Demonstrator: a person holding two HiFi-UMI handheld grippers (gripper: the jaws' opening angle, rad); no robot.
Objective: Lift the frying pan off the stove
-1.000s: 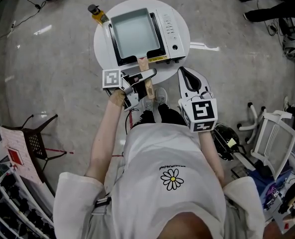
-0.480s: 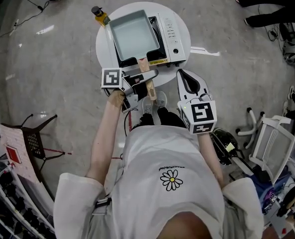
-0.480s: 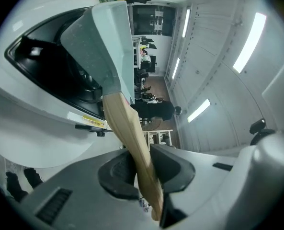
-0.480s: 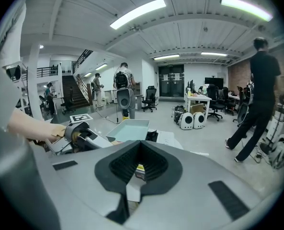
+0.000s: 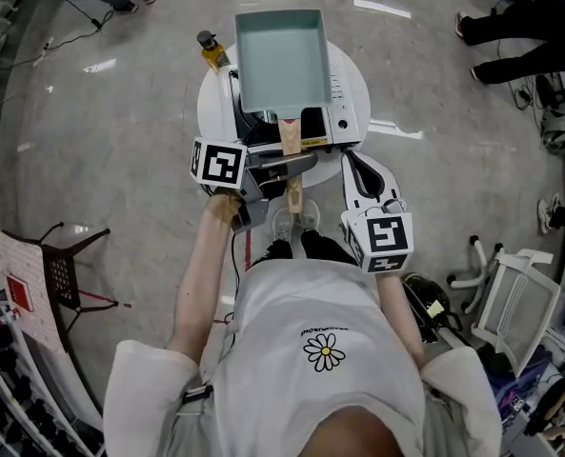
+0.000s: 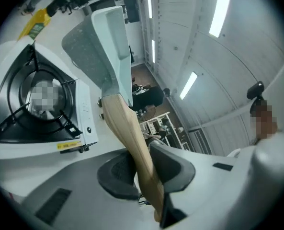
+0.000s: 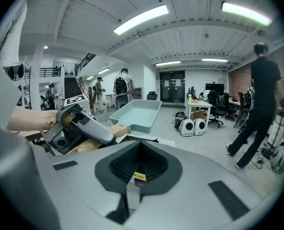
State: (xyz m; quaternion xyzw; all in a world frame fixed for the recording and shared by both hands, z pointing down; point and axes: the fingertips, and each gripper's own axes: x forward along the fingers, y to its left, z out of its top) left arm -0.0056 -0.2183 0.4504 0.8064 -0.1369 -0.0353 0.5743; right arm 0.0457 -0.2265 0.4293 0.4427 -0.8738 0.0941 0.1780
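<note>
"Two grippers are seen nearest in the head view. How is each set?"

"The left gripper (image 5: 304, 164) is clamped on the wooden handle (image 5: 290, 143). In the left gripper view the dark ribbed pads (image 6: 115, 176) are pressed on either side of that handle, though the jaws have just been eased a little wider. The right gripper (image 5: 352, 157) is held just beside it, apart from the handle. In the right gripper view its jaws are brought together with nothing between them."

"Where is the frying pan found?"

"The frying pan (image 5: 282, 60) is raised clear of the stove (image 5: 344, 103), over its far part. It is rectangular and pale blue-green, with upright walls. From above, only its smooth bare floor is shown. The speckled grey underside (image 6: 86, 51) is given by the left gripper view alone, as is the black grate (image 6: 10, 116) lying uncovered below it."

"And farther off?"

"The white stove is set on a round white table (image 5: 209, 103), and a yellow bottle (image 5: 214, 56) is stood at the far rim. People (image 7: 261, 90) under ceiling strip lights are caught only in the right gripper view."
</note>
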